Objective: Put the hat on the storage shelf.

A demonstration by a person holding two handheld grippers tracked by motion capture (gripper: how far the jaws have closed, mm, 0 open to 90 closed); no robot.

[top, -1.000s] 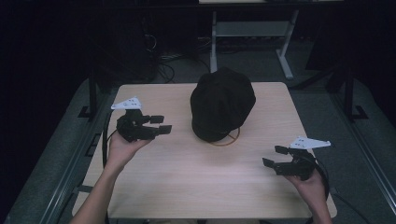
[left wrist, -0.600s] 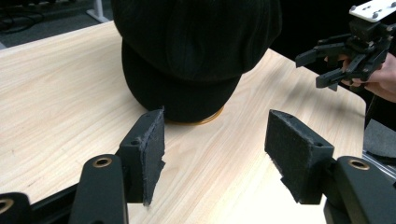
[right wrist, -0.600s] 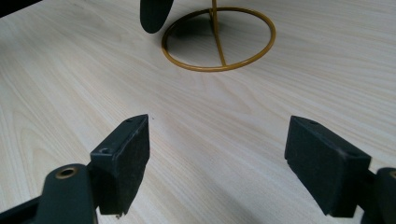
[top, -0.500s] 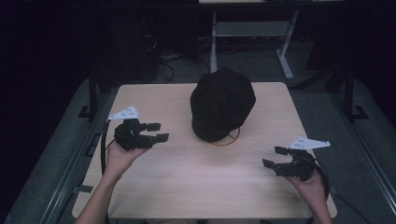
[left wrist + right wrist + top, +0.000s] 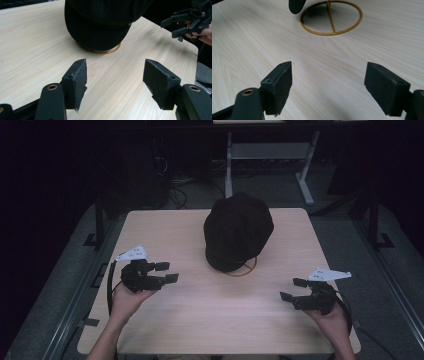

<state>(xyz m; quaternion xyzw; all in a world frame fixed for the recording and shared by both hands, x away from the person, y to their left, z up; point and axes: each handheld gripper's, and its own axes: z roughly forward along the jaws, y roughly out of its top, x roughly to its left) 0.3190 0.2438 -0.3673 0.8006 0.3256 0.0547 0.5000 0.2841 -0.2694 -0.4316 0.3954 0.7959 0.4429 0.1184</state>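
At mid-table a cap [image 5: 239, 231] sits on a wire stand [image 5: 331, 17] — 2 grippers, left [image 5: 167, 272] and right [image 5: 293, 289], spread and empty, hover nearby; approach step, next is reaching the cap.

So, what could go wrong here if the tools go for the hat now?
1. The black hat sits on a thin gold wire stand; a sideways push could tip the stand or slide it across the table.
2. The left tool and right tool are both open and empty; closing on loose fabric alone may drag the hat off crooked.
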